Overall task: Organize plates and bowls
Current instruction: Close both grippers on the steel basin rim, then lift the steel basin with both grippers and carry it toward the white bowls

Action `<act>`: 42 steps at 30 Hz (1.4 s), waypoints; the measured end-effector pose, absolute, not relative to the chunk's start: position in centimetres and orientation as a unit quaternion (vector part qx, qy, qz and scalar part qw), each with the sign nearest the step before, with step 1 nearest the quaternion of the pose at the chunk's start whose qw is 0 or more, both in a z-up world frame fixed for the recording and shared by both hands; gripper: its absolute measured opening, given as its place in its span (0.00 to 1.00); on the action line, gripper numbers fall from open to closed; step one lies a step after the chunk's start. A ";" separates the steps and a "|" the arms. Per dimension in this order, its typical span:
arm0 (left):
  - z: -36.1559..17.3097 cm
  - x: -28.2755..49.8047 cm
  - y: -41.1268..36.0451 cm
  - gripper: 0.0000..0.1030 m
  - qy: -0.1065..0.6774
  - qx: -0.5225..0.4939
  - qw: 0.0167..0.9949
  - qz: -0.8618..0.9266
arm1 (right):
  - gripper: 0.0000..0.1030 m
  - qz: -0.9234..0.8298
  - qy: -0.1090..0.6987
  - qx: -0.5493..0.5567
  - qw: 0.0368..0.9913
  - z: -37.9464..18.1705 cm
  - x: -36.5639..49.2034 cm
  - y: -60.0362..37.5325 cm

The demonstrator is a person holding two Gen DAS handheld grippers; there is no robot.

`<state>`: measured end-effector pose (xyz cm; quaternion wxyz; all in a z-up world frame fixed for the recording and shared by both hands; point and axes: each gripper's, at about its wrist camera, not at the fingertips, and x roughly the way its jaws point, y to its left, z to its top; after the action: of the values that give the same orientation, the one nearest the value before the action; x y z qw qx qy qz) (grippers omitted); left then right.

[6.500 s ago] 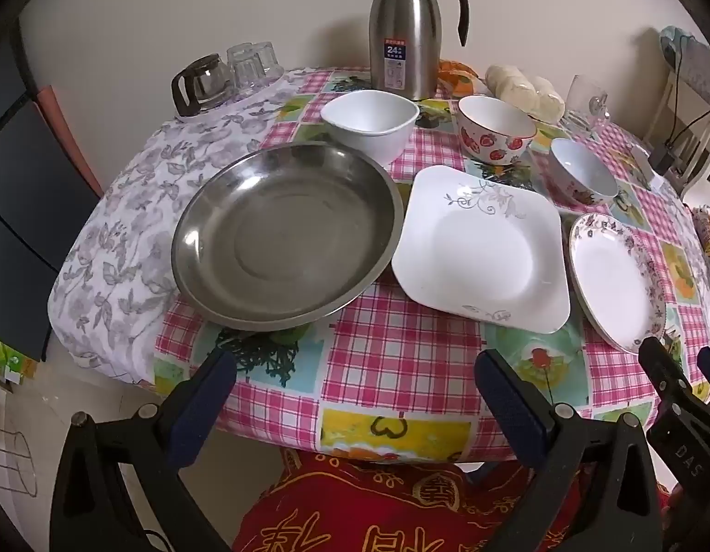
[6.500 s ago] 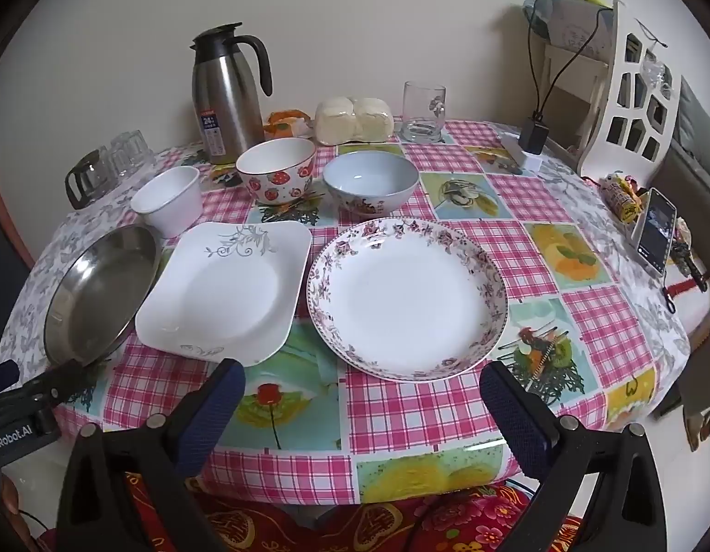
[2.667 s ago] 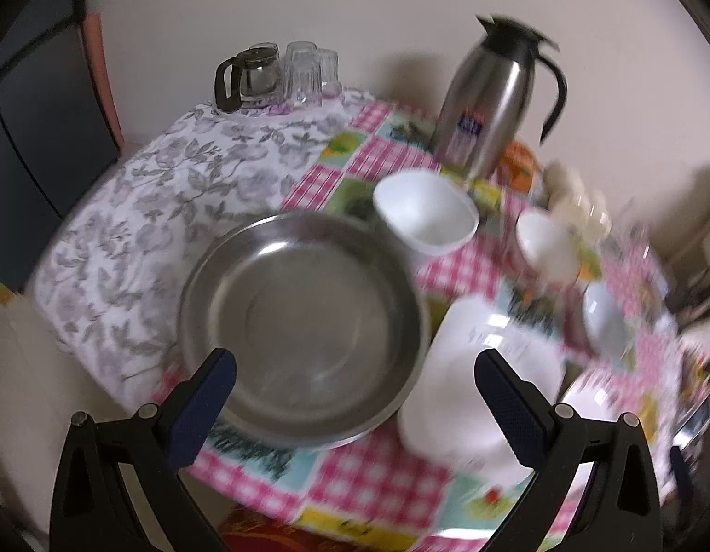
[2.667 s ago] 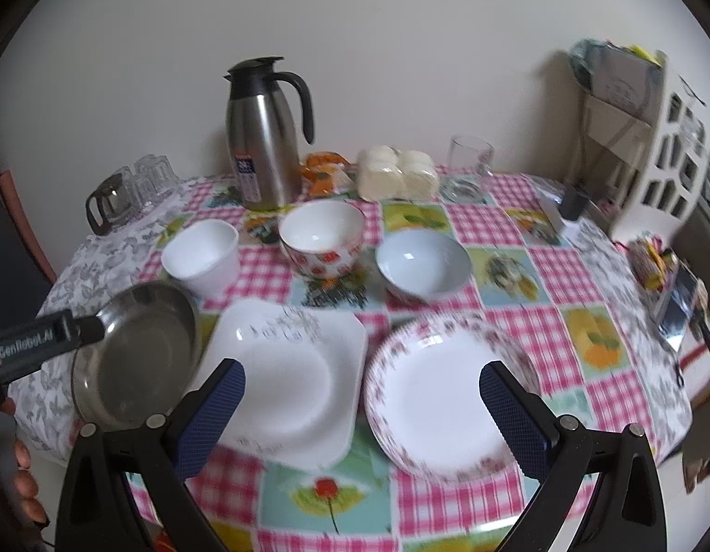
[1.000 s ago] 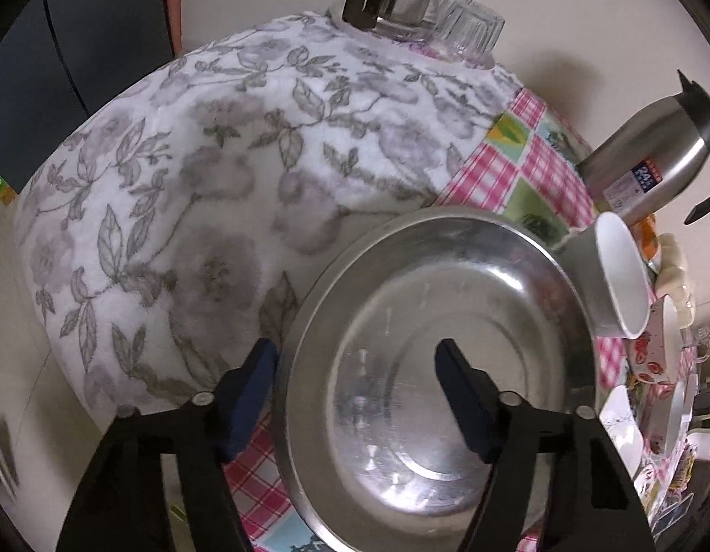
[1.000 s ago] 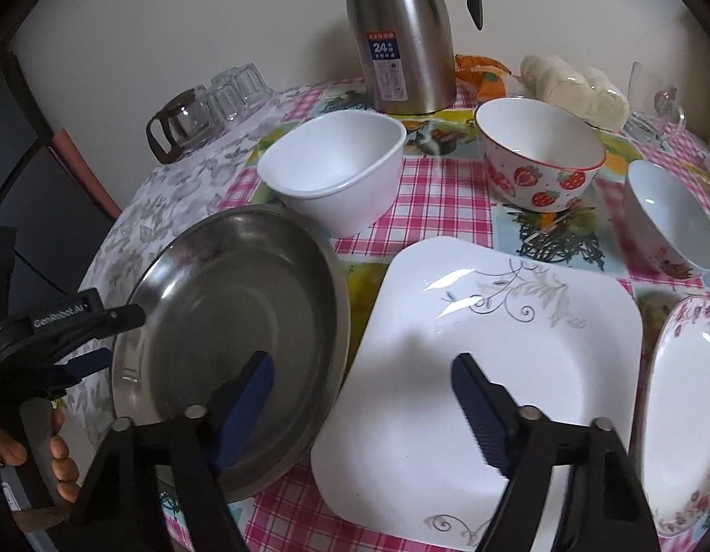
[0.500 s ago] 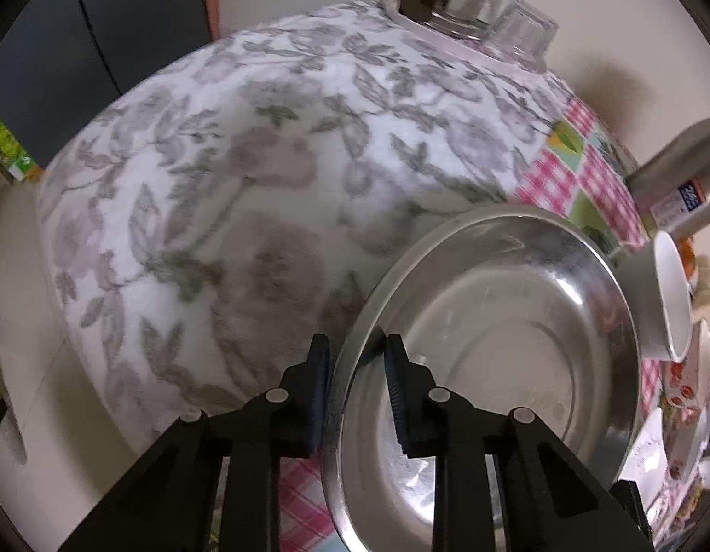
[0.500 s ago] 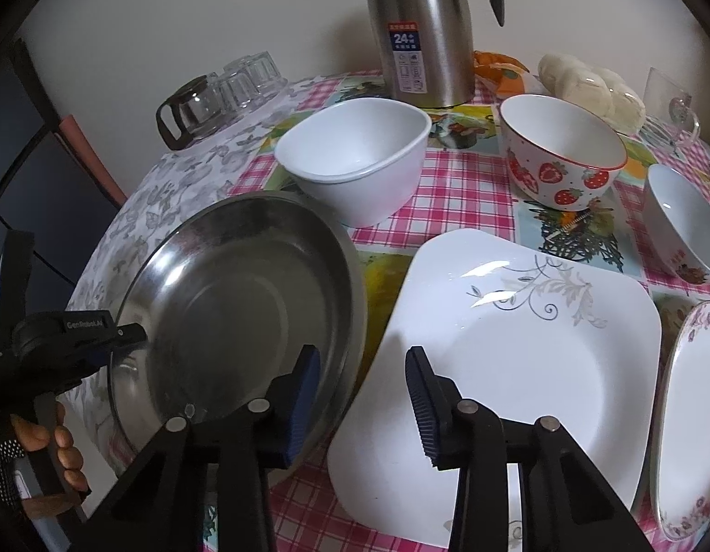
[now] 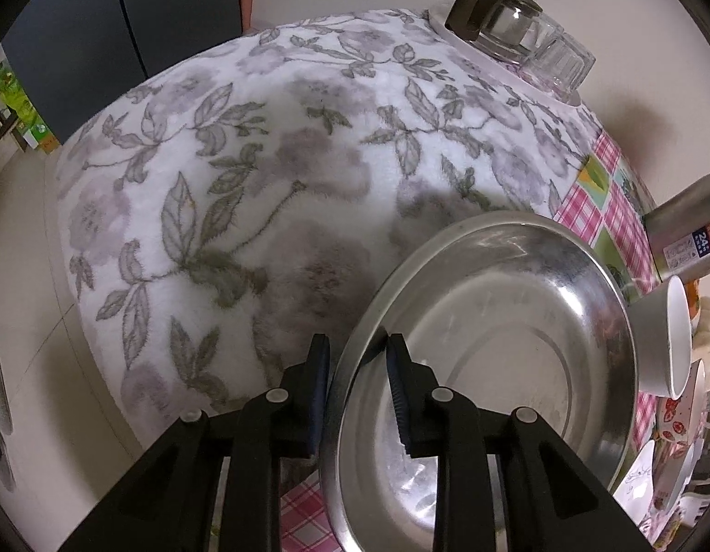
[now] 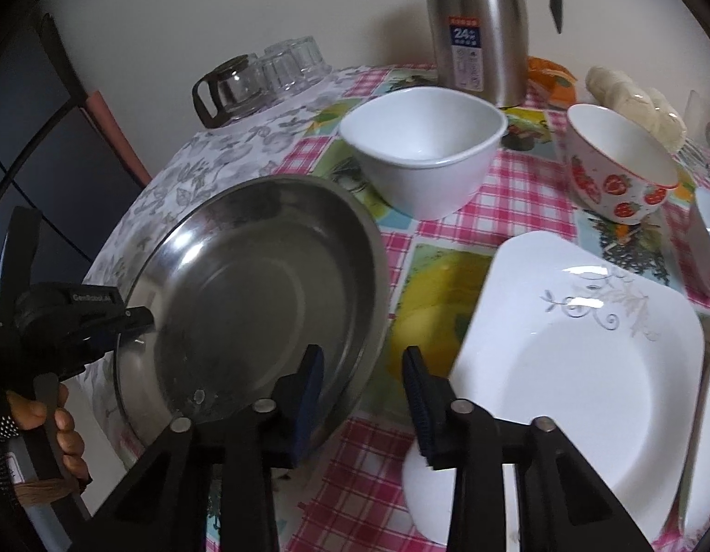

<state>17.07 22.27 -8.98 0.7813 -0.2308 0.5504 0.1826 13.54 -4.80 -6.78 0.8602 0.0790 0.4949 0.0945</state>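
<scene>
Steel plate point(image 10: 262, 294) on counter point(image 10: 447, 285), left of square plate point(image 10: 585, 345). Left gripper point(image 9: 357, 349) fingers straddle plate's left rim, nearly closed; contact cannot be told. Right gripper point(image 10: 361, 368) fingers apart, astride near-right rim.

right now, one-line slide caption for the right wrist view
Two grippers straddle opposite rims of the steel plate, left gripper and right gripper, beside the square white plate.

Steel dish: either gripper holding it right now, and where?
The left gripper straddles the steel dish at its near-left rim; firm contact cannot be told. The right gripper straddles the opposite rim, jaws apart, not gripping.
</scene>
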 end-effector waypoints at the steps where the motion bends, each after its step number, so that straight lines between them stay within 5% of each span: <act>1: -9.1 17.4 22.3 0.28 0.551 -0.233 0.781 0.181 | 0.32 0.095 0.496 0.078 0.859 -7.0 13.6 -4.7; 11: -9.4 17.3 22.3 0.29 0.548 -0.230 0.787 0.167 | 0.19 0.098 0.504 0.079 0.854 -8.5 14.2 -3.8; 42: -3.0 15.7 21.2 0.26 0.486 -0.217 0.835 0.141 | 0.20 0.112 0.442 0.062 0.888 -2.7 12.4 -4.0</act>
<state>15.73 21.22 -3.02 0.8346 -0.2169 0.4864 0.1410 12.40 -4.04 -2.73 0.8880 0.0625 0.4415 0.1122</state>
